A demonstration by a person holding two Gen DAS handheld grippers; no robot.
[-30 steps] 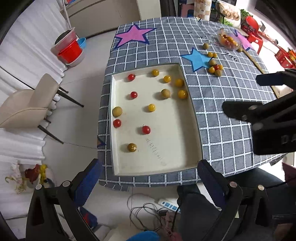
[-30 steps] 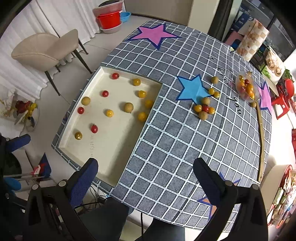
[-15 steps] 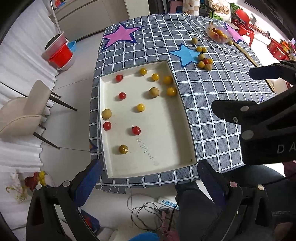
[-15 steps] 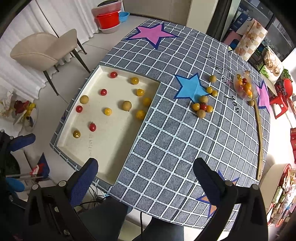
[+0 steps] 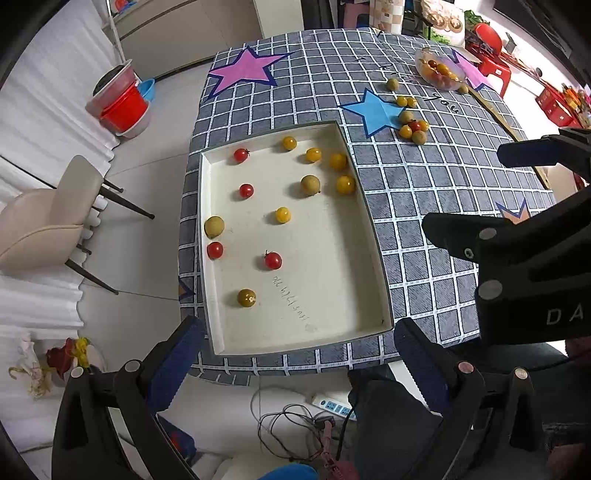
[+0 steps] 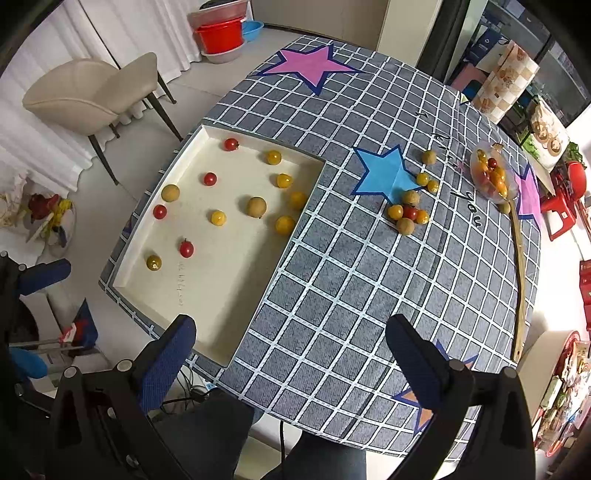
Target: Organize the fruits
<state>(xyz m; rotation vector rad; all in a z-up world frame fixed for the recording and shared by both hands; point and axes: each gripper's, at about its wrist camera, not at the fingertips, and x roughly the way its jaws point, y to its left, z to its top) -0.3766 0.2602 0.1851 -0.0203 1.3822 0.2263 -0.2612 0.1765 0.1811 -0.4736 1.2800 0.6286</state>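
A cream tray (image 5: 332,325) (image 6: 229,295) lies on the checked tablecloth and holds several red, yellow and brownish small fruits. A loose cluster of fruits (image 5: 413,127) (image 6: 406,214) lies on the cloth beside the blue star (image 6: 384,173). A clear bag of fruits (image 5: 437,70) (image 6: 493,175) lies farther back. My left gripper (image 5: 295,354) is open and empty, high above the tray's near edge. My right gripper (image 6: 288,354) is open and empty, high above the cloth, and shows at the right of the left wrist view (image 5: 517,236).
A beige chair (image 6: 96,92) and a red basin (image 6: 219,33) stand on the floor to the left of the table. A wooden stick (image 6: 521,277) lies along the table's right edge. Cables and a power strip (image 5: 332,406) lie on the floor below.
Both grippers have shifted a little; the tray and the fruits have slid slightly in view. Nothing was picked up or let go.
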